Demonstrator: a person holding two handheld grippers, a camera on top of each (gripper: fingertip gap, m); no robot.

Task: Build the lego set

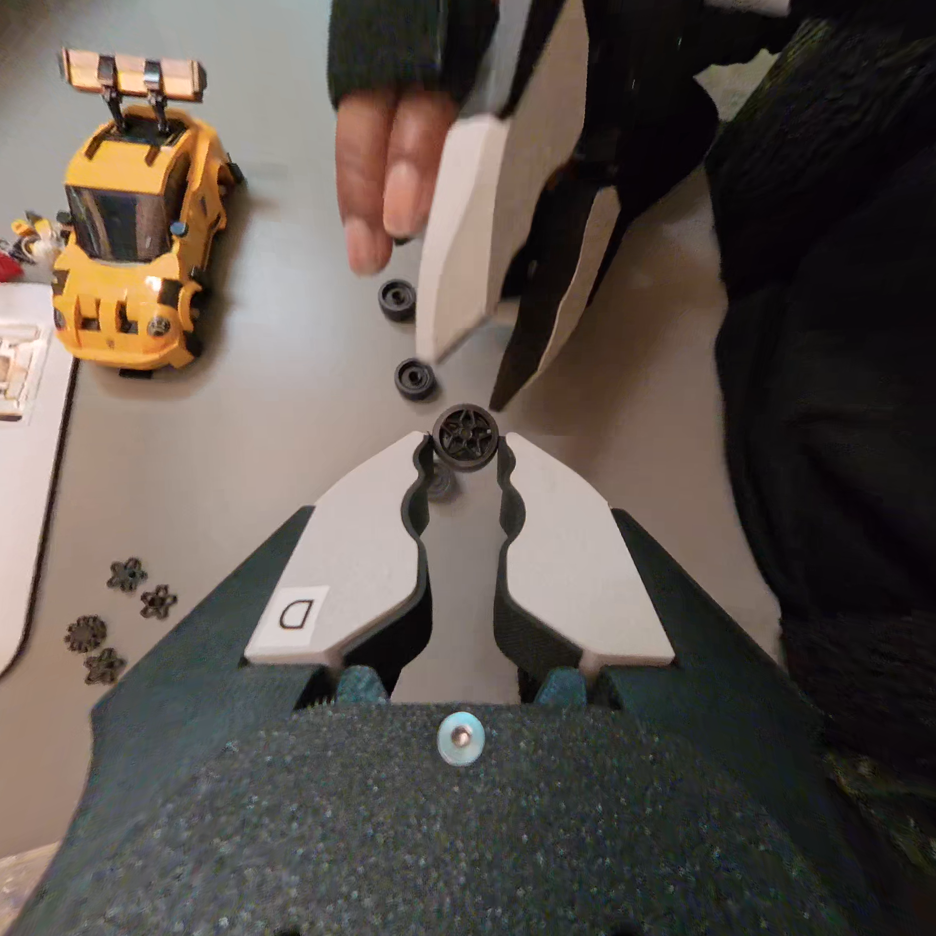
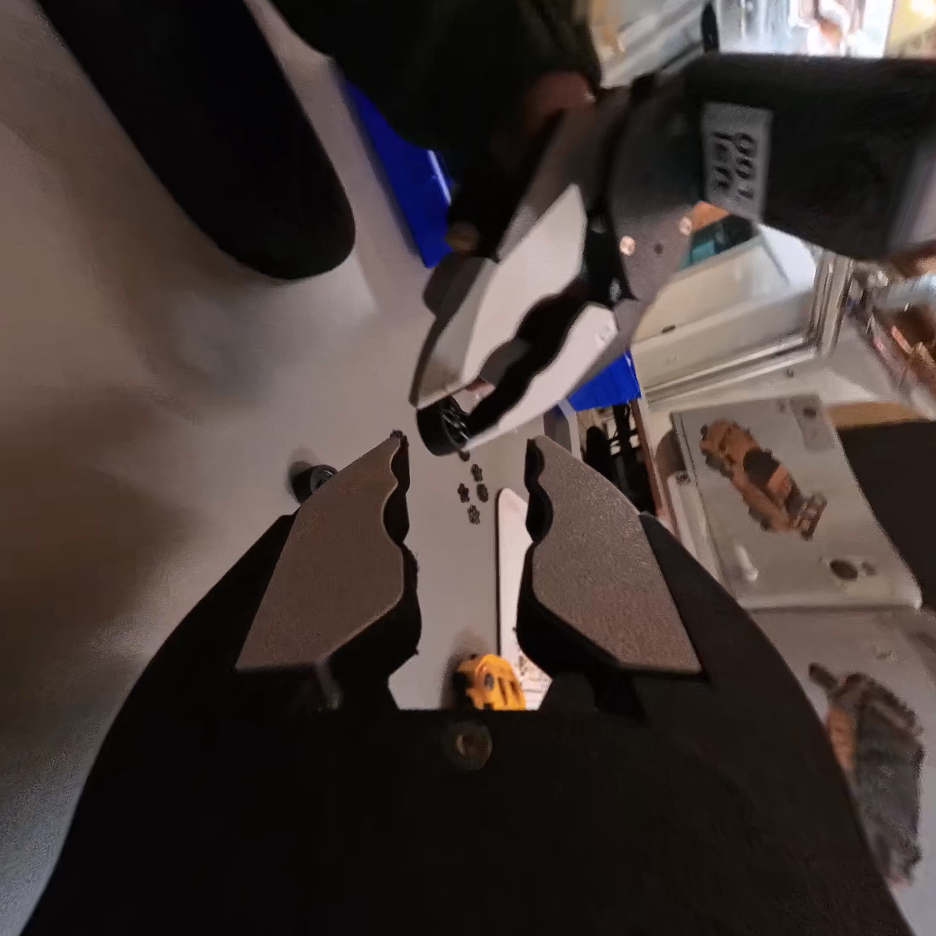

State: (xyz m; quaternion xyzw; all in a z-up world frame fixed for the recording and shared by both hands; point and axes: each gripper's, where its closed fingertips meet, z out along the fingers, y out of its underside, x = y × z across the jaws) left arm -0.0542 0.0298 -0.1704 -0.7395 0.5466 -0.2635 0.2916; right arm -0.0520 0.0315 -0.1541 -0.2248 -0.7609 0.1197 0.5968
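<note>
Left tool point(image 1: 465, 441) clamped on one wheel point(image 1: 467, 438), right tool point(image 2: 465, 445) apart, two tyres point(image 1: 416, 379), one yellow car point(image 1: 137, 238)

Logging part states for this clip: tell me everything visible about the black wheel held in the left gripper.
The wheel is small, round and black, apparently plastic, with a star-pattern spoked insert fitted in its face. It is pinched at the rim between the tips of the left gripper, held above the grey table, face towards the left wrist camera. In the right wrist view it shows side-on. The right gripper is open close by, not touching it.
</note>
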